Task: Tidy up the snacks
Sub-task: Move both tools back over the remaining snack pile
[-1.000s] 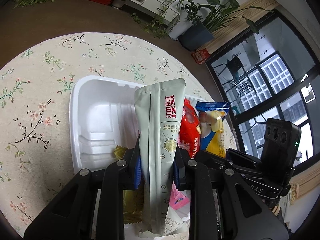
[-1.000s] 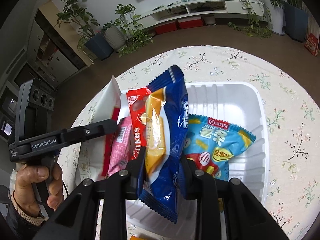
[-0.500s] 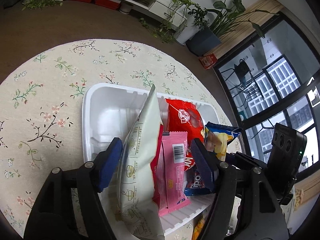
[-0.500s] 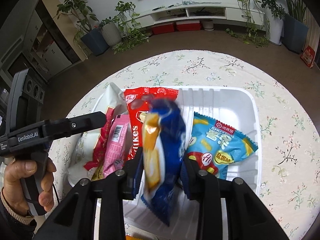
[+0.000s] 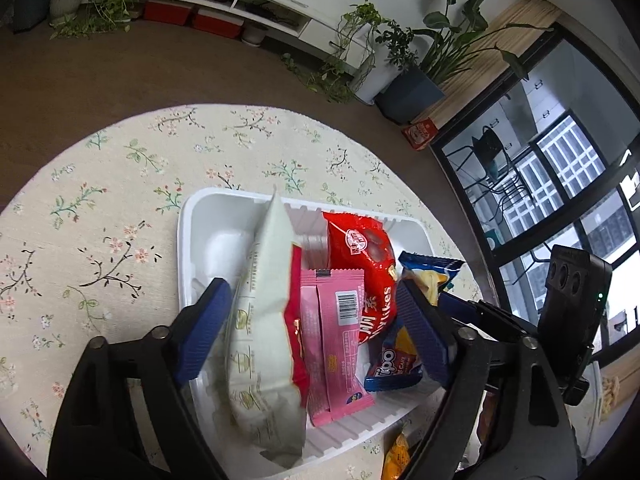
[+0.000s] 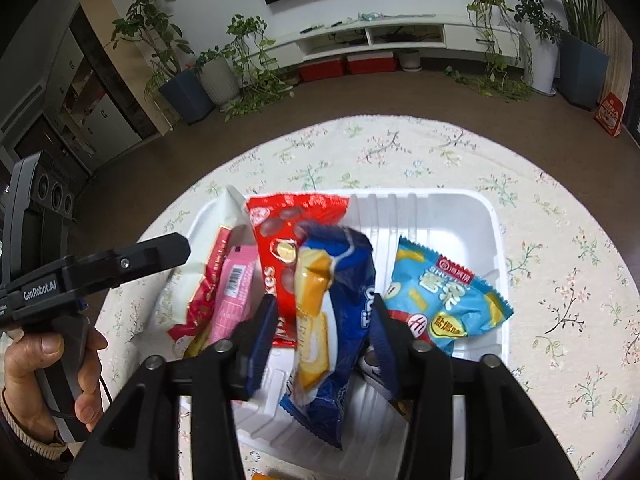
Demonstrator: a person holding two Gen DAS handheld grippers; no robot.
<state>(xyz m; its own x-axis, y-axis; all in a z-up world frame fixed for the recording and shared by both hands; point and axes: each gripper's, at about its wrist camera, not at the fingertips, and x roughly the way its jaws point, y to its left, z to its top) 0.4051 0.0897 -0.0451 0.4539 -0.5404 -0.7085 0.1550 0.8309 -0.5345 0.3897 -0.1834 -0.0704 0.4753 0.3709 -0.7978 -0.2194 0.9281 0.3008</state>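
Note:
A white tray [image 5: 208, 216] [image 6: 460, 216] on the floral tablecloth holds several snack packs. In the left wrist view, my left gripper [image 5: 316, 328] is open above the tray; the pale green pack [image 5: 264, 320] leans between its jaws, free, beside a pink pack [image 5: 336, 344] and a red pack [image 5: 360, 248]. In the right wrist view, my right gripper [image 6: 324, 336] is open, with the blue Tipo pack [image 6: 340, 320] standing loose between its jaws. A light blue pack [image 6: 444, 300] lies in the tray to the right.
The round table's edge curves behind the tray, with floor beyond. A yellow pack [image 5: 396, 456] lies on the cloth near the tray's near edge. The left gripper's body [image 6: 88, 268] and the hand holding it are at the left of the right wrist view.
Both grippers opened. The left let go of the pale green pack, which now leans in the tray. The right let go of the blue Tipo pack, which drops into the tray.

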